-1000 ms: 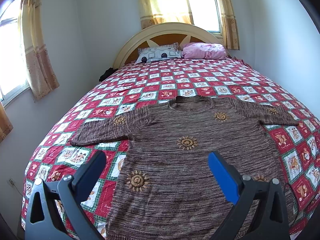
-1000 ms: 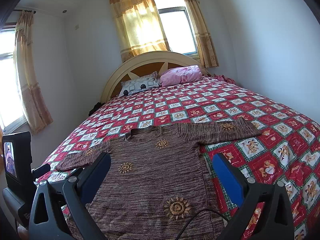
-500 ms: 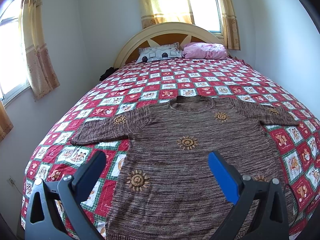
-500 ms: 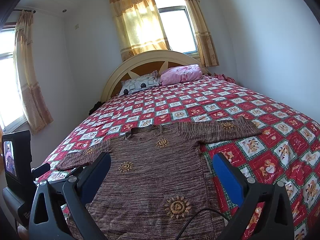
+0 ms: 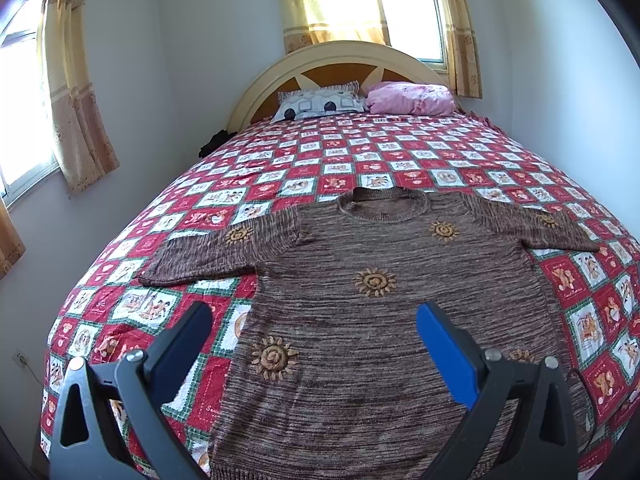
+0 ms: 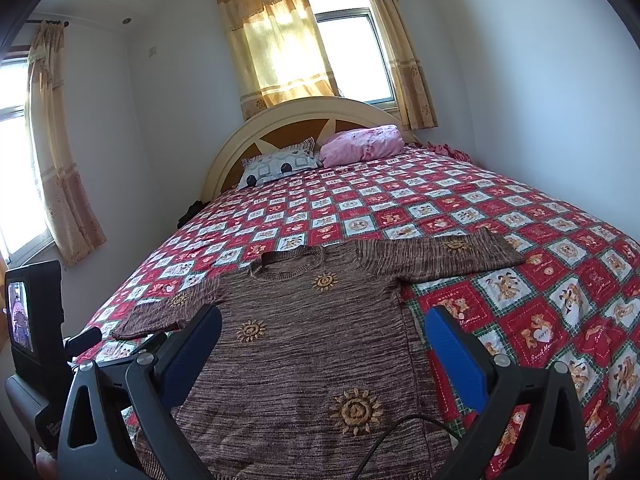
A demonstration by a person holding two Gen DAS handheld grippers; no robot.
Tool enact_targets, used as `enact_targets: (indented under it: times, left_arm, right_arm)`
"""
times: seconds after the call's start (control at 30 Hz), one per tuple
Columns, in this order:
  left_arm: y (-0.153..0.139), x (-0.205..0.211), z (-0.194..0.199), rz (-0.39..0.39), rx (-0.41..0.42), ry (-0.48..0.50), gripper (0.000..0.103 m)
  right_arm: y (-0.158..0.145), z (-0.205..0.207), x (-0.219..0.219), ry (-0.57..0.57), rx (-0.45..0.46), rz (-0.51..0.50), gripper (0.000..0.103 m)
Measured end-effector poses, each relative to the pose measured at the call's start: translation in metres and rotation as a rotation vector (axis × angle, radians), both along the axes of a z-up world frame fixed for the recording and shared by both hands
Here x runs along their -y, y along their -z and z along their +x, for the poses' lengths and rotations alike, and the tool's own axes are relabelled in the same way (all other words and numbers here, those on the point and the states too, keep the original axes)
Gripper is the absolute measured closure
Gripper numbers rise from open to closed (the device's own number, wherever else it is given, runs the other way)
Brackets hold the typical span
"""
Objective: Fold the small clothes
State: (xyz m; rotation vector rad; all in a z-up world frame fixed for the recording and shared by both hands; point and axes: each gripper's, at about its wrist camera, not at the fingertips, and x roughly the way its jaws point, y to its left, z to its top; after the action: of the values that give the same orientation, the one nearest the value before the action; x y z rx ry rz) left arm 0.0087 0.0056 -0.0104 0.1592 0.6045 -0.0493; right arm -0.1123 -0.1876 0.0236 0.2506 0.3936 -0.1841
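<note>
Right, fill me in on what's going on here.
A person holds a hand-held gripper in each hand over a bed. A brown sweater lies flat on the quilt, front up, both sleeves spread out. The left hand-held gripper and the right hand-held gripper are open above its lower part, gripping nothing. No fold has been made yet.

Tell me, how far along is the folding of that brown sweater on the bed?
Done: the brown sweater lies spread flat on the quilt, front up, both sleeves out to the sides. In hand: nothing; the left tool and the right tool hang open above it, gripping no cloth. Left: all of the folding, since no sleeve or hem is turned in yet.
</note>
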Motion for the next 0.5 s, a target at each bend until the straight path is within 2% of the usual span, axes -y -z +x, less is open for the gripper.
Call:
enact_targets:
  times: [0.27, 0.5]
  left_arm:
    - [0.01, 0.0, 0.015, -0.017, -0.036, 0.004, 0.0]
    - [0.027, 0.003, 0.04, -0.023, -0.069, 0.027, 0.0]
  right_arm:
    - [0.006, 0.006, 0.009, 0.026, -0.024, 0.012, 0.001]
    - [0.018, 0.02, 0.051, 0.111, -0.078, 0.047, 0.001]
